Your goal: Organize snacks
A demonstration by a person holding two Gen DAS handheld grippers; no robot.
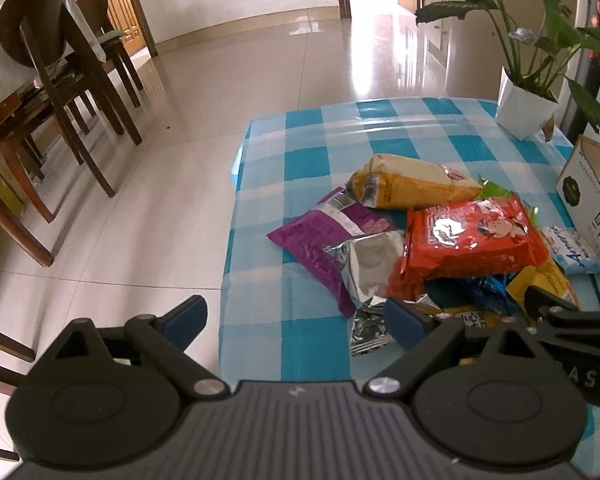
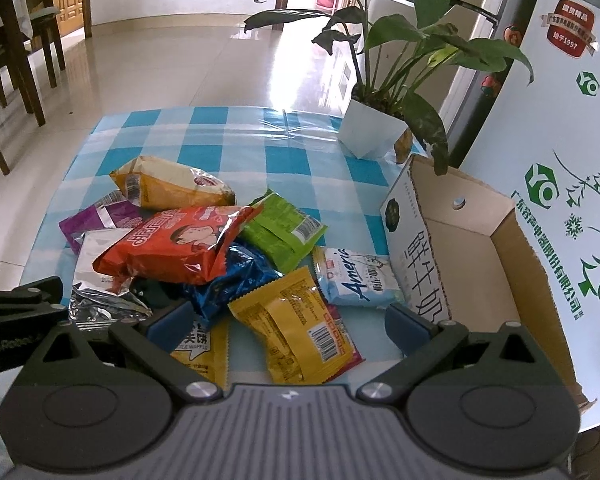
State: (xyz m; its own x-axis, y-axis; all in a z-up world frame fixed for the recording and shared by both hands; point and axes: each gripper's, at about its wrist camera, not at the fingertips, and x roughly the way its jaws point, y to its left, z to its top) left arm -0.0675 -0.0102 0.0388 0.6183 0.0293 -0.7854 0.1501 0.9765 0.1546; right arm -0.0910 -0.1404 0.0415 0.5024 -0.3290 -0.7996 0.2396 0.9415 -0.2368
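Left gripper released, empty, left of snack pile. Right gripper released over pile. Box right of pile.

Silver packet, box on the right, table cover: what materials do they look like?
Silver packet: metallised foil film, going by mirror glints and sharp crinkles.
Open box: corrugated cardboard, with a matte brown inside and a white printed outer face.
Checked table cover: probably glossy plastic or oilcloth, given its glare streaks and stiff creases.
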